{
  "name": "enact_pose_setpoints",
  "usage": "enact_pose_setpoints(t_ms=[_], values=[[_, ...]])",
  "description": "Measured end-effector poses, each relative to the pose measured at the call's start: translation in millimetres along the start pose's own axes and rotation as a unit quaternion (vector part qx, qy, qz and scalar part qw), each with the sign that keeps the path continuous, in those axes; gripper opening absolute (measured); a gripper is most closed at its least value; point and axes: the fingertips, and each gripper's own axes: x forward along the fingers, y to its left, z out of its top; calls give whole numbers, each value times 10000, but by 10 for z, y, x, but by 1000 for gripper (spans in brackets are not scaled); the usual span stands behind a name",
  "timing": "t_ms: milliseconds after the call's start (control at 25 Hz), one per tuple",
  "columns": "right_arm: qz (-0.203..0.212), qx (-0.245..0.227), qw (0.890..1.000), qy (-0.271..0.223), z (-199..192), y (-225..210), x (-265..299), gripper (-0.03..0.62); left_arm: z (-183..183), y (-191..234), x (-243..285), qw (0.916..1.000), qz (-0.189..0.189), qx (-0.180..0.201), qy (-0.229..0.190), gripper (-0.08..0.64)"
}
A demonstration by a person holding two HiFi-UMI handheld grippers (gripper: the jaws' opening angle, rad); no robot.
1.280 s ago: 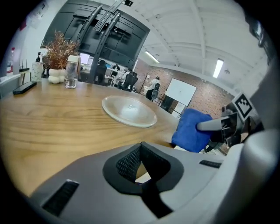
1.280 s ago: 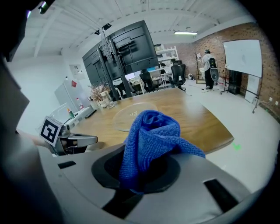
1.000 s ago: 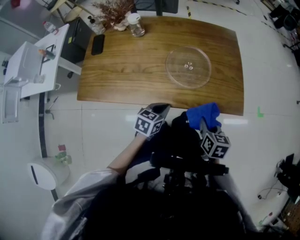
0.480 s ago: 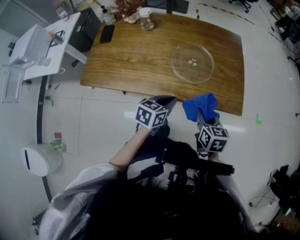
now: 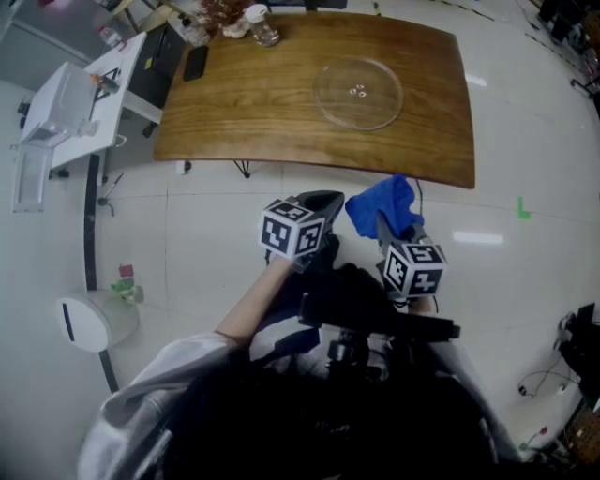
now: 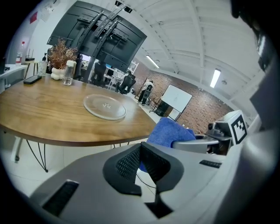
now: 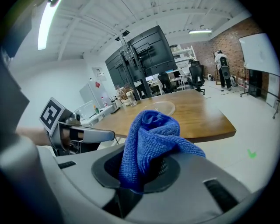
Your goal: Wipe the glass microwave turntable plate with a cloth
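Observation:
The clear glass turntable plate (image 5: 358, 92) lies on the right half of the wooden table (image 5: 244, 112); it also shows as the plate (image 6: 105, 106) and the plate (image 7: 159, 107). Both grippers hang over the floor, short of the table's near edge. My right gripper (image 5: 386, 223) is shut on a bunched blue cloth (image 5: 382, 206), which stands up out of the right gripper (image 7: 143, 168) as the cloth (image 7: 151, 135). My left gripper (image 5: 317, 202) is beside it, apart from the cloth. The left gripper (image 6: 141, 152) is shut and holds nothing.
At the table's far left corner are a black phone (image 5: 196, 63), a glass jar (image 5: 260, 26) and dried flowers (image 5: 220, 11). A white side table (image 5: 75, 98) stands left of the table and a white bin (image 5: 89, 321) is on the floor.
The table and plate have shifted up and away in the head view. Both grippers stay together over the floor, the right still holding the cloth.

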Motion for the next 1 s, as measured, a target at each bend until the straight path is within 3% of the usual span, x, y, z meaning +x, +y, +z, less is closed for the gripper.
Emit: enact_pose_setpoints(t_ms=[480,1000], values=[[209,-291,9992,-181,-258,0,-456,81,-296,-494,-109,9997,163,104,-180,-5],[-70,158,9980,-616,-481,-187,-883,81,-475,-825,-112,9989,42,445,-108,-5]])
